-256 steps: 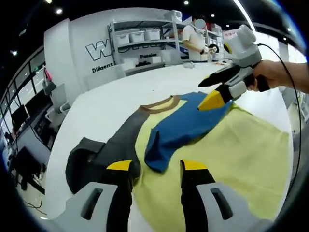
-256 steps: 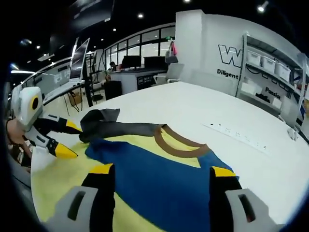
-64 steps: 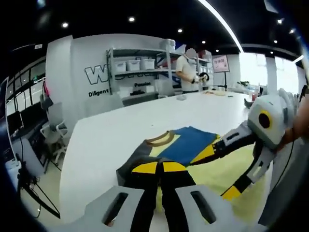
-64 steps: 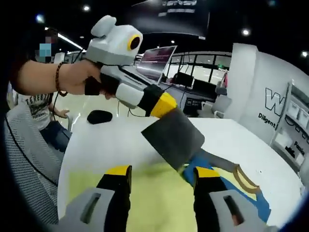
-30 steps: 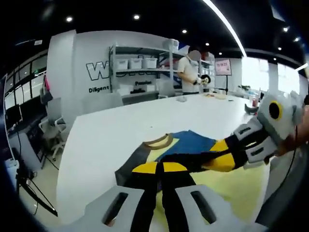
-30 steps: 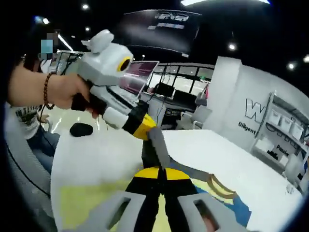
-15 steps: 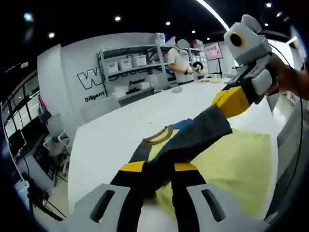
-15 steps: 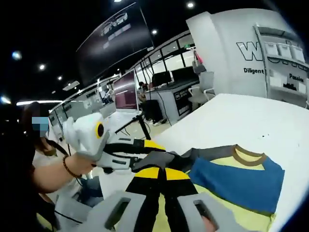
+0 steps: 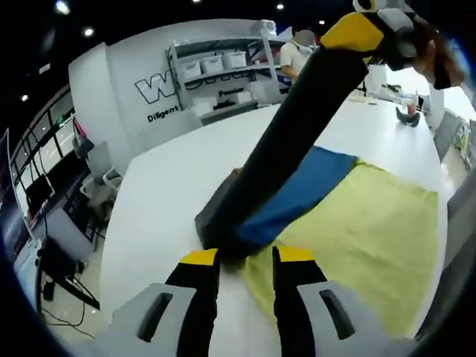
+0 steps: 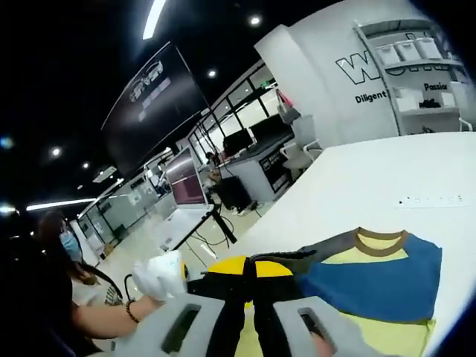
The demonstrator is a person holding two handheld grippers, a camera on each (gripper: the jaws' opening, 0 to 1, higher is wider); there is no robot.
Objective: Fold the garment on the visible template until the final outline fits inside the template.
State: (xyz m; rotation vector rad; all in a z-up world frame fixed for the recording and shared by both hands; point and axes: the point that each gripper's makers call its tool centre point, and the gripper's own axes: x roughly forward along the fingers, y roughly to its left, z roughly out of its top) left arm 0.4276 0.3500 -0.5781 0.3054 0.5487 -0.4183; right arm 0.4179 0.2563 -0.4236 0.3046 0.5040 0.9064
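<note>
Nearest the left gripper (image 9: 239,256), closed jaws are seen pinching the low end of a dark grey sleeve (image 9: 290,134). Its long axis rises to the right gripper (image 9: 355,31), likewise clamped on it. Beyond, the blue-and-yellow garment (image 9: 357,216) lies on the white table (image 9: 163,178).

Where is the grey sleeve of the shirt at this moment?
In the left gripper view the grey sleeve is stretched taut in the air above the yellow template, from the left tool at the bottom up to the right tool at the top right.
</note>
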